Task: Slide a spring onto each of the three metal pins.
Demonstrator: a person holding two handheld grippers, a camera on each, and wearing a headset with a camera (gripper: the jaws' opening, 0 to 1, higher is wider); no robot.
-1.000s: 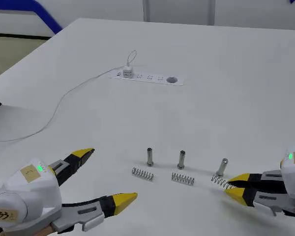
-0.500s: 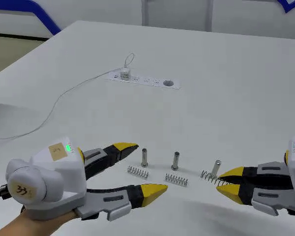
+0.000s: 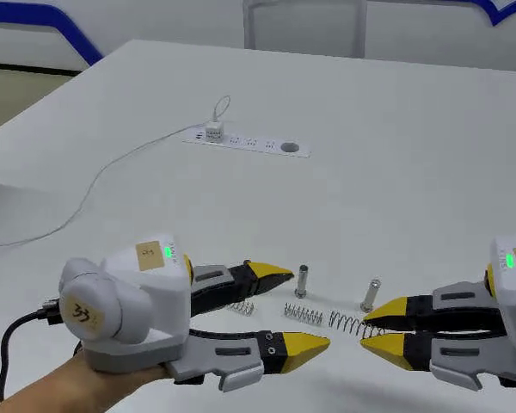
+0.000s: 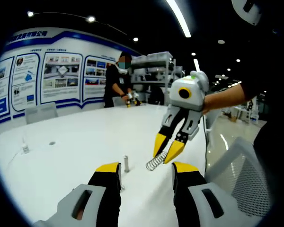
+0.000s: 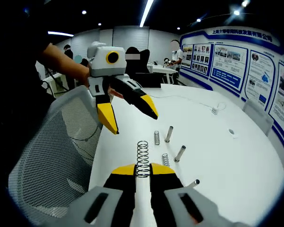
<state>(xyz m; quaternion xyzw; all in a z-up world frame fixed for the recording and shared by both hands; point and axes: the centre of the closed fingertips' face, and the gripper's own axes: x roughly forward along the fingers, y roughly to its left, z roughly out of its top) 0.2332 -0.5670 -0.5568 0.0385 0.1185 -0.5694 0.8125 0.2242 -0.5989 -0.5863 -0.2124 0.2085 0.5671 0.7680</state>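
Observation:
Two metal pins [image 3: 302,280] [image 3: 371,295] stand on the white table [image 3: 396,172]; a third is hidden behind my left gripper. My right gripper [image 3: 368,328] is shut on one end of a spring [image 3: 347,323], which sticks out to the left just above the table. In the right gripper view the held spring [image 5: 142,158] points forward from my right gripper [image 5: 143,171], past three pins [image 5: 169,134] [image 5: 180,153] [image 5: 193,183]. A loose spring [image 3: 304,314] lies in front of the middle pin. My left gripper [image 3: 297,308] is open, its jaws on either side of that spring.
A white power strip [image 3: 249,143] with a plug and a thin cable [image 3: 112,176] lies at the far middle of the table. Another loose spring [image 3: 239,306] is partly hidden behind the left gripper. A mesh chair [image 5: 52,156] stands by the table's edge. A person [image 4: 118,80] stands far off.
My left gripper has moved right, up to the pins and springs, still open. My right gripper has shut on the rightmost spring and carried it slightly left of its pin.

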